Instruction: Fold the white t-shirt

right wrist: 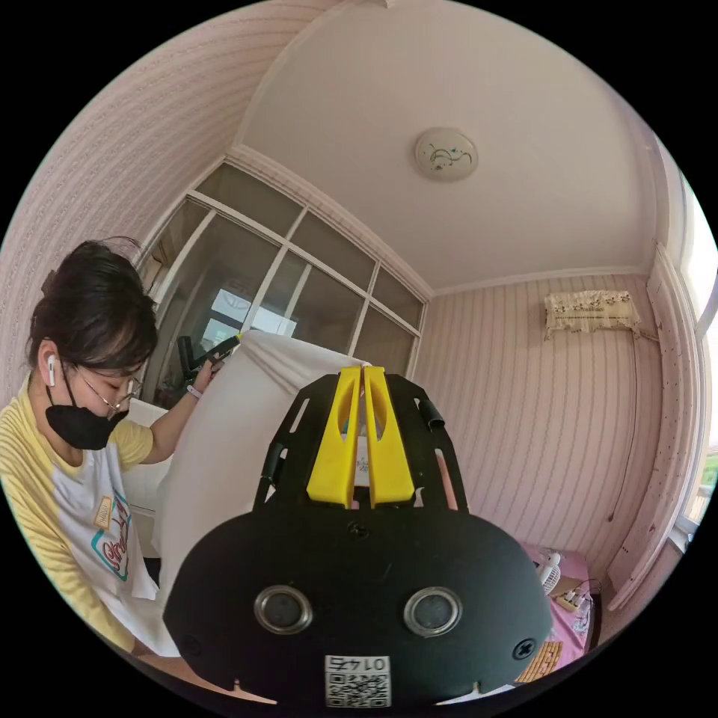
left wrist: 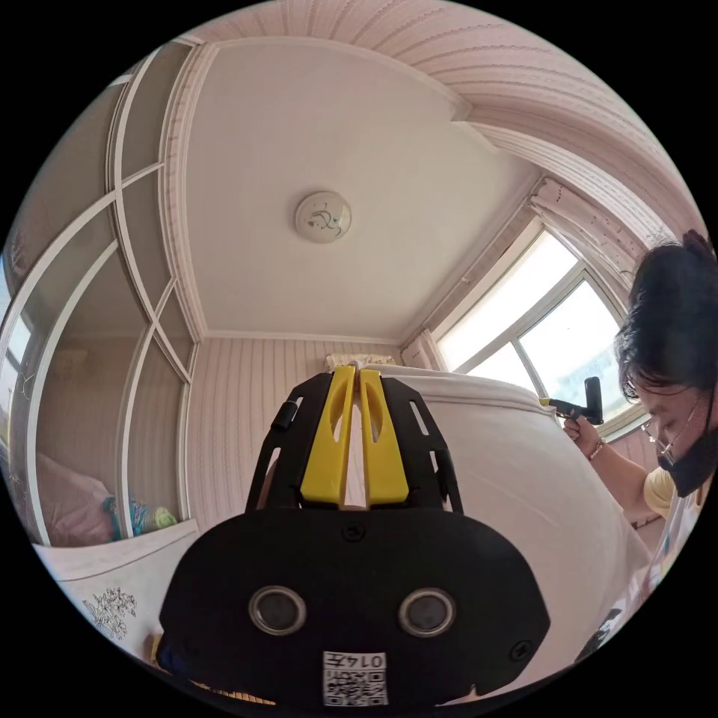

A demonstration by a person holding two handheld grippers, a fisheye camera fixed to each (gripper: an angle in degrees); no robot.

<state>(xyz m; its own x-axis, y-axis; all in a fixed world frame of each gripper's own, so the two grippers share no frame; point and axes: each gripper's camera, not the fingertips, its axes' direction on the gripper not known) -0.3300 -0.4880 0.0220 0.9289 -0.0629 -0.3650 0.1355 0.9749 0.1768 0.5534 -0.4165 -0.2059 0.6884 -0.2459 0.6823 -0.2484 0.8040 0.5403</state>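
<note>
Jaws (both pairs) on white t-shirt (left wrist: 508, 479)

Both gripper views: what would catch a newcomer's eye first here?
The white t-shirt is held up in the air, stretched between the two grippers, each shut on a top corner. The left gripper and right gripper both point up toward the ceiling, where a round ceiling lamp sits.
</note>
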